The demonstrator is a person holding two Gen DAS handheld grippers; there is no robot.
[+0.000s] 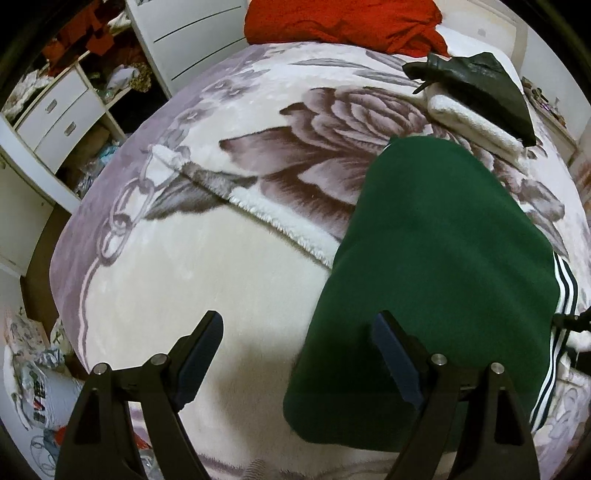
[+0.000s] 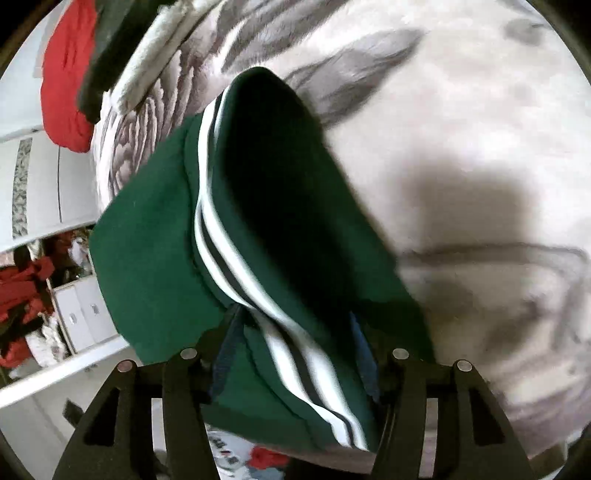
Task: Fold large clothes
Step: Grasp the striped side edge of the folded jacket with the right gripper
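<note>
A dark green garment [image 1: 436,266] with white side stripes [image 1: 561,295] lies folded on the floral blanket [image 1: 192,280] of the bed. My left gripper [image 1: 297,343] is open and empty, hovering over the garment's left edge, one finger over the blanket and one over the green cloth. In the right wrist view the green garment [image 2: 147,251] fills the middle, with its striped fold [image 2: 236,258] raised. My right gripper [image 2: 291,343] has the striped fold between its fingers; the fingertips are hidden by the cloth and the jaws stand fairly wide.
A red blanket [image 1: 343,18] lies at the bed's head. A dark folded garment [image 1: 476,81] rests on a white fleece piece [image 1: 476,125] at the far right. White drawers and cluttered shelves [image 1: 66,110] stand to the left of the bed.
</note>
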